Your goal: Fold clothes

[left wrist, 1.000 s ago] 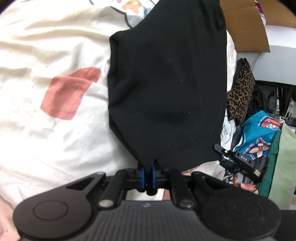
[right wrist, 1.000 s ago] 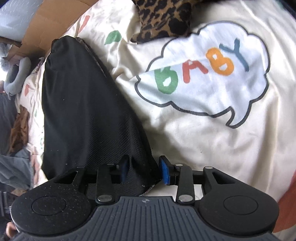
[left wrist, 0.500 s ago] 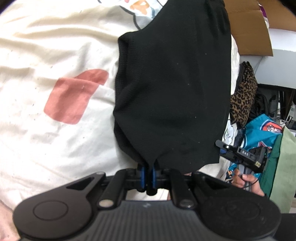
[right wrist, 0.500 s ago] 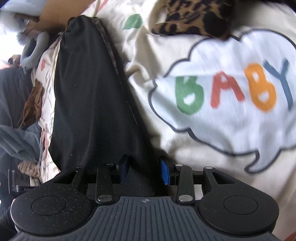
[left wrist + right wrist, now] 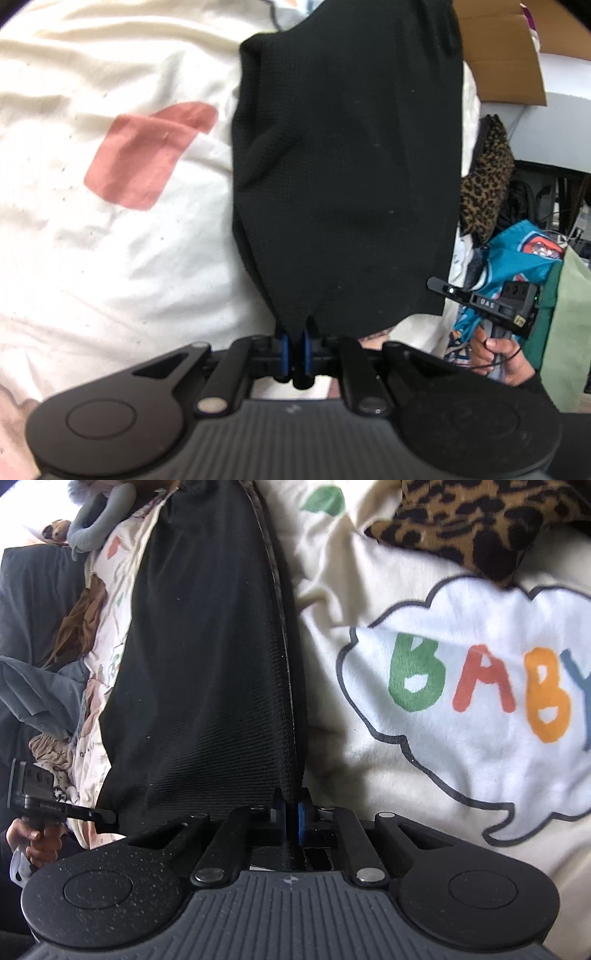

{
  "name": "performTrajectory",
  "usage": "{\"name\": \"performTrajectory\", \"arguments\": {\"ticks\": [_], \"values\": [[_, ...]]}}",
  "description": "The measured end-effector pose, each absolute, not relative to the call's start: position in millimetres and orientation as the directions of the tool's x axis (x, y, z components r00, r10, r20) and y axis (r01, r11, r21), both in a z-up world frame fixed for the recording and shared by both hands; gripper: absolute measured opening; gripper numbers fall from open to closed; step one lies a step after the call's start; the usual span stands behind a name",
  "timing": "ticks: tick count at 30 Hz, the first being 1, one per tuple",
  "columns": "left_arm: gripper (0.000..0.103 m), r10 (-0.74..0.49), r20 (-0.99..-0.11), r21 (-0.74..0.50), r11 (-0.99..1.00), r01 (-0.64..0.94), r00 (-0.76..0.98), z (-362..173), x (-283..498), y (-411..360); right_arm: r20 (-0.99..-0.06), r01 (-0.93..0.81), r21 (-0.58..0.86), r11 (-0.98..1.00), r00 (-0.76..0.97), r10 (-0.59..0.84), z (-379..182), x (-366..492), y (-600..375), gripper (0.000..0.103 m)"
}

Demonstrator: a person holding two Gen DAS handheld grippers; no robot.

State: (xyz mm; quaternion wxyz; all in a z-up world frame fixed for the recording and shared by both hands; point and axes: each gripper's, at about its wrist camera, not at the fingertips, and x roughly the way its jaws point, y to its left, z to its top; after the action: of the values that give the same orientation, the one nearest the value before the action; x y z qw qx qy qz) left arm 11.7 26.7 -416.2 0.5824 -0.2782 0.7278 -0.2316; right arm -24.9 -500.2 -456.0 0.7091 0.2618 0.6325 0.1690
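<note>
Since a moment ago the right gripper (image 5: 290, 818) has just closed its jaws, now clamped on the near edge of the black garment (image 5: 207, 657). Near the left camera, the left gripper (image 5: 294, 341) is pinched on another corner. Farther off, the garment stretches over the cream blanket (image 5: 92, 240), right of its pink patch (image 5: 147, 155).

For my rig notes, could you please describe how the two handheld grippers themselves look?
Both match: the left gripper and right gripper have a ribbed dark grey body, two round black discs, black linkage bars with silver pins, and blue pads on black fingers. Seen from outside, the right one carries a "DAS" label.
</note>
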Motion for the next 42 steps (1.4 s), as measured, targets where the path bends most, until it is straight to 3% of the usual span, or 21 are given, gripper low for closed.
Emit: {"name": "performTrajectory", "arguments": {"ticks": [7,22,42], "values": [[0.008,-0.716,-0.684,-0.707,0.698,-0.117,-0.137,-375,31,38,-0.812,0.063,0.577,0.814,0.149,0.564,-414,-24,-491,0.002],[0.008,-0.722,-0.684,-0.722,0.691,-0.042,-0.109,-294,53,70,-0.723,-0.008,0.676,0.737,0.188,0.665,-330,-23,-464,0.002],[0.008,-0.704,-0.698,-0.703,0.709,-0.066,-0.128,-296,24,84,-0.717,0.013,0.692,0.722,0.127,0.685,-309,-63,-453,0.002]]}}
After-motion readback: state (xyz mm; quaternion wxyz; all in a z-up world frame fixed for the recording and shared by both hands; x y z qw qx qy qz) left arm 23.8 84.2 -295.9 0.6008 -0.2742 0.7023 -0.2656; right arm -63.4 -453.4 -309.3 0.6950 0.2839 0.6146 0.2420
